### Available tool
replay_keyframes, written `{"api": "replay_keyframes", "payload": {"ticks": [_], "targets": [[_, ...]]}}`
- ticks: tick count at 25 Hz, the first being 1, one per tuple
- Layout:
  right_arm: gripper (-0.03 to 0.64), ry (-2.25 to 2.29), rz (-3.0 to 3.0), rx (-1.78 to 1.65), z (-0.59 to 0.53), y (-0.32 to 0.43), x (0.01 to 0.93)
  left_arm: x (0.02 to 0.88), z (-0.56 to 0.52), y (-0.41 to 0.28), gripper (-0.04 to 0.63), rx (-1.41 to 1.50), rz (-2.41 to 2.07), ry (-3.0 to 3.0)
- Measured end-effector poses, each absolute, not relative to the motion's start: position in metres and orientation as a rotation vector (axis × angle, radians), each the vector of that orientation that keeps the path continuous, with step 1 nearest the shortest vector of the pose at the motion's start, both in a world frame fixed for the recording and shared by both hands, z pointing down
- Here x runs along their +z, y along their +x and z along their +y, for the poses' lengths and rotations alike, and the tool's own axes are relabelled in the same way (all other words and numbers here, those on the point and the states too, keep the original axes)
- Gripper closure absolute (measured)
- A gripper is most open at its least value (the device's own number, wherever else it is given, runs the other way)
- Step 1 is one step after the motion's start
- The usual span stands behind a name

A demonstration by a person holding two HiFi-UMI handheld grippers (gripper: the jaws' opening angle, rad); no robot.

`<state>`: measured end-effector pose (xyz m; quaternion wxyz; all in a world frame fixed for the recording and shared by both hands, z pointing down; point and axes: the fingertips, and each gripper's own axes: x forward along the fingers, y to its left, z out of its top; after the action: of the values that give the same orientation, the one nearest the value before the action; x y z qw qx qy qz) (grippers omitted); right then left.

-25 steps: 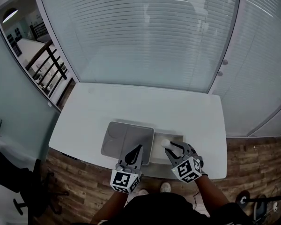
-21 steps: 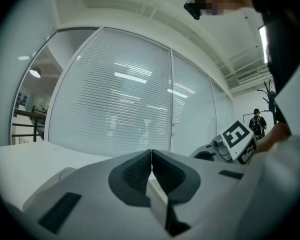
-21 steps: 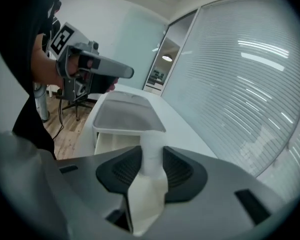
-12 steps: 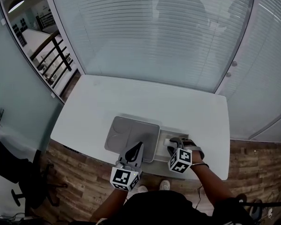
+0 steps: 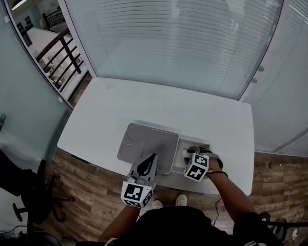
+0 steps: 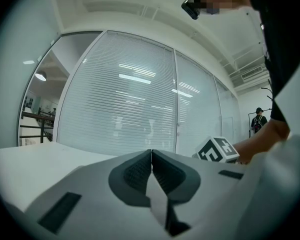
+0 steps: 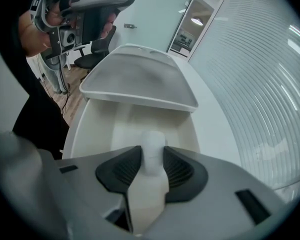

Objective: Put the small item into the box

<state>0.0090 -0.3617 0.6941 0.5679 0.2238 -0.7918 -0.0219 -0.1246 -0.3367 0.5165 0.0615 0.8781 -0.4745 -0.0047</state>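
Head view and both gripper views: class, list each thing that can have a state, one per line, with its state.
Box: open.
Grey lid: off the opening, beside the box.
Small white item: gripped, above the open box.
Right gripper: shut on the small white item.
Left gripper: shut, empty.

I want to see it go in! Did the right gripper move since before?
Yes. The right gripper, holding the small white item, went forward over the open box.

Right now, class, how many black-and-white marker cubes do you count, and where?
2. One black-and-white marker cube sits on the left gripper by the grey plastic tray; the other on the right gripper, over the open white box.
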Motion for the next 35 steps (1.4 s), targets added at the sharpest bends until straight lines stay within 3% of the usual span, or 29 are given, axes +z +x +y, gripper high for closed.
{"api": "replay_keyframes", "payload": {"ticks": [9,19,30,35], "targets": [[0.433,0.546,-1.929,-0.046,-0.362,0.008,0.682,0.514,-0.335,-0.119,0.583,-0.005,-1.437,2.669],[0.423,0.882,-2.332,0.138,-0.369,0.006,0.589,0.512,-0.333,-0.112,0.583,0.029,-1.44,2.686],[0.498,1.234,-2.516,-0.079,-0.351,0.018,0.499,0.498,-0.338,-0.096,0.583,-0.005,-1.419,2.736],[0.573,1.357,-2.568,-0.116,-0.349,0.039,0.478,0.491,-0.34,-0.082,0.581,-0.015,-1.388,2.775]]}}
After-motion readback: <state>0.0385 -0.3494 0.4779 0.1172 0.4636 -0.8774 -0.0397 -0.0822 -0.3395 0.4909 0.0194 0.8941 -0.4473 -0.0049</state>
